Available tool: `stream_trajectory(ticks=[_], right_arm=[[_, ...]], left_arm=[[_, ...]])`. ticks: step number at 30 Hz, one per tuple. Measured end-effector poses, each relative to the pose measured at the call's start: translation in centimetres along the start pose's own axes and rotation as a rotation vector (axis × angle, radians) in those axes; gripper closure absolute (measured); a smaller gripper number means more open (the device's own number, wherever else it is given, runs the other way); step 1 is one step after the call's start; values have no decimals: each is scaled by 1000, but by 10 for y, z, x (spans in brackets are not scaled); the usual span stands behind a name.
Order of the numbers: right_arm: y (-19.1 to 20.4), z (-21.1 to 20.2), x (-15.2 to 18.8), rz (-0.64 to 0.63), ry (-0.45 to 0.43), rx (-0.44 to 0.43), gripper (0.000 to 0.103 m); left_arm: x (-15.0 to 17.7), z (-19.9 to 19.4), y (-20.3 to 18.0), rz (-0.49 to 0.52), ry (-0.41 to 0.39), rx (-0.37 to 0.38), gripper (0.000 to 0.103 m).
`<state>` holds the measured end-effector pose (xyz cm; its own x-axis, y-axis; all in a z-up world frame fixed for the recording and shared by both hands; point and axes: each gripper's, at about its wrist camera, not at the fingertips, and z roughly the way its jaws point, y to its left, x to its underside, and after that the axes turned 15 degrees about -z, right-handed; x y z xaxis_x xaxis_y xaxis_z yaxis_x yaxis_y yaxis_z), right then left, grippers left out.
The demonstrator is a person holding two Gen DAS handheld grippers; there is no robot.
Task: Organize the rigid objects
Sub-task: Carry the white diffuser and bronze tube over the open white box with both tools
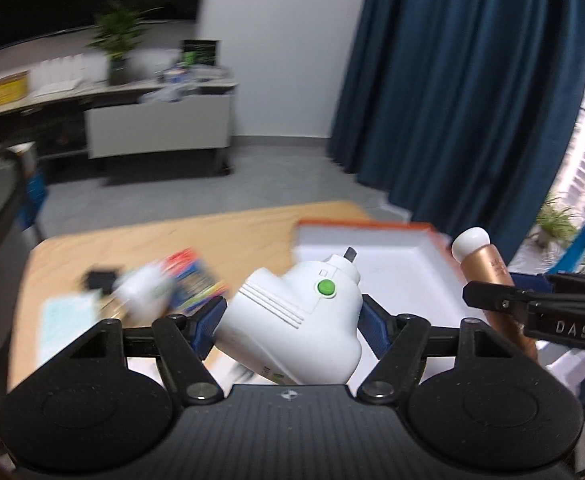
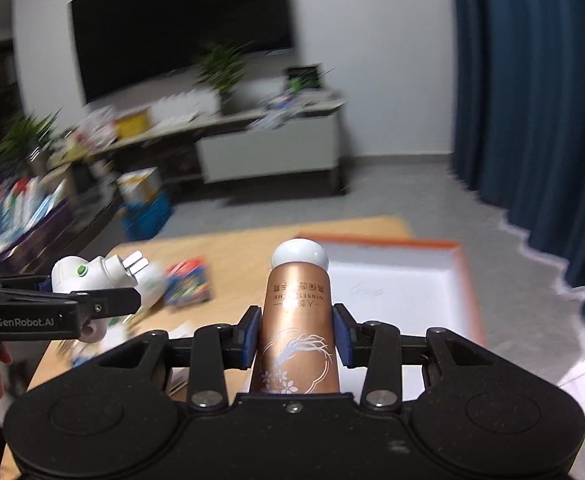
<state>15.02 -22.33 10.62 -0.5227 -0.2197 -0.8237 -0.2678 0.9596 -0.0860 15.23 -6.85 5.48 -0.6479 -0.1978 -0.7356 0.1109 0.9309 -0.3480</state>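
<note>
My left gripper (image 1: 290, 322) is shut on a white plug adapter with a green button (image 1: 296, 320), held above the wooden table; it also shows at the left of the right wrist view (image 2: 92, 276). My right gripper (image 2: 297, 338) is shut on a copper tube with a white round cap (image 2: 298, 308), held just before the white tray with an orange rim (image 2: 404, 284). In the left wrist view the tube (image 1: 488, 276) and the right gripper (image 1: 540, 308) are at the right, over the tray's (image 1: 396, 256) right side.
A colourful packet (image 1: 192, 276), a white item (image 1: 144, 292), a black object (image 1: 98, 280) and a pale sheet (image 1: 66, 320) lie on the wooden table (image 1: 220, 236). Beyond are a TV cabinet (image 2: 268, 152), plants and a blue curtain (image 1: 464, 80).
</note>
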Motion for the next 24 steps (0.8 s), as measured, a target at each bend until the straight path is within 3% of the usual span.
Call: stream_trajectory(ticks=[4,8,16,24], right_arm=[[-41,-12,-13,29,-49,69,56],[-67,-9,-6,77,-68,109,56],[-77,20,18,119,-31,70,56],[-75,37,16,82,-10,57,56]], left_arm=[[-21,23,-44,40,-22,46,31],[-18,46,-63,21,-37,30,31],[-3,74,-59,7,14,-68,31],[-7,74,-58,-17,27,-88,31]])
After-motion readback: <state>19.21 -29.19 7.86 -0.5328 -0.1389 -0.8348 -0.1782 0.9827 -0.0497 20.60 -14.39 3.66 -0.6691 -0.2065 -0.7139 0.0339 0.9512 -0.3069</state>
